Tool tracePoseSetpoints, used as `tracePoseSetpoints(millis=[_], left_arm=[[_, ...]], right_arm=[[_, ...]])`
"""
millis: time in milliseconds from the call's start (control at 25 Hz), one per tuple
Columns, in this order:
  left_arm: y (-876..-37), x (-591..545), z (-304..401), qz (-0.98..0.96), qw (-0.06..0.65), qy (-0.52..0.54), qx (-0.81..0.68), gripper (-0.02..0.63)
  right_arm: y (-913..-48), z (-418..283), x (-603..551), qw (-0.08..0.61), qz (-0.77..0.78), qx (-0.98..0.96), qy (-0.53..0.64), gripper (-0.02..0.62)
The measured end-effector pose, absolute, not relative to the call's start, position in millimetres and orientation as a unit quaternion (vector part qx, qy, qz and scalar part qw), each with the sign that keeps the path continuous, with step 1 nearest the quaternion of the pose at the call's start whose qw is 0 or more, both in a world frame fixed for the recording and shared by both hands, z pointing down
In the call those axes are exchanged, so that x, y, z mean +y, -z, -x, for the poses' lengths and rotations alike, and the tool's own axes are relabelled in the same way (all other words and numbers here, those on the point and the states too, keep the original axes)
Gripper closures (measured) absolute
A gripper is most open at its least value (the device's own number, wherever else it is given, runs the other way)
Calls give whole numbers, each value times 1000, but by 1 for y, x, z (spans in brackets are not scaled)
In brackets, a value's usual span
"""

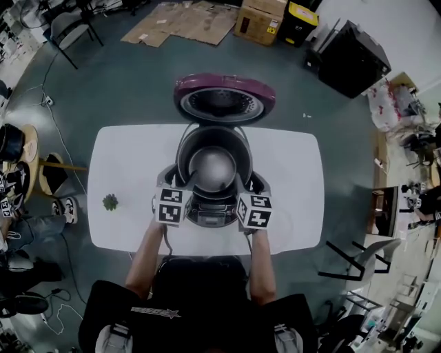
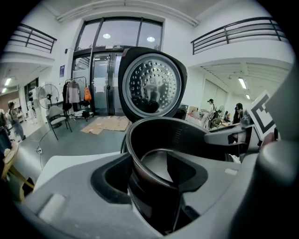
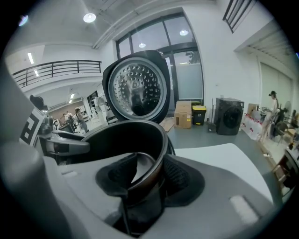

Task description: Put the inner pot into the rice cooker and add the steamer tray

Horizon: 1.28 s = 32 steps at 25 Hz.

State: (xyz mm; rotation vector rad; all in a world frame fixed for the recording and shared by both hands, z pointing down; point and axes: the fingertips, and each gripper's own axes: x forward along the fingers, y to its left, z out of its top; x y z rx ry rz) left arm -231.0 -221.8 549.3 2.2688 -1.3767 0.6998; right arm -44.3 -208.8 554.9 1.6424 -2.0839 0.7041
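Observation:
The dark inner pot (image 1: pixel 212 164) with a shiny bottom hangs in the mouth of the grey rice cooker (image 1: pixel 207 212), whose magenta lid (image 1: pixel 224 96) stands open behind. Whether the pot rests in the cooker I cannot tell. My left gripper (image 1: pixel 180 182) is shut on the pot's left rim and my right gripper (image 1: pixel 242 182) on its right rim. In the left gripper view the rim (image 2: pixel 140 163) runs between the two pads of the left gripper (image 2: pixel 149 173), with the lid's perforated inner plate (image 2: pixel 152 84) behind. In the right gripper view the pot's rim (image 3: pixel 156 158) is clamped by the right gripper (image 3: pixel 142 179).
The cooker stands mid-way on a white table (image 1: pixel 124 158). A small green plant (image 1: pixel 110 202) sits near the table's left front. Flattened cardboard (image 1: pixel 186 21) lies on the floor behind, a black chair frame (image 1: pixel 351 262) is at the right, a wooden stool (image 1: pixel 52 172) at the left.

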Motion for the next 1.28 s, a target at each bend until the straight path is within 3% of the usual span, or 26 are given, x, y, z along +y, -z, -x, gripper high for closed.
tracePoseSetpoints(millis=[680,1280], left_arm=[[-576,-224,228,-798,237,-290,-472,360],[-587,-220,232,-797,244,-298,-465,341]], right_arm=[[-584,48,-213,245,-557,-734,-301,397],[-590,45,-211,231,-555,-731,-322,365]])
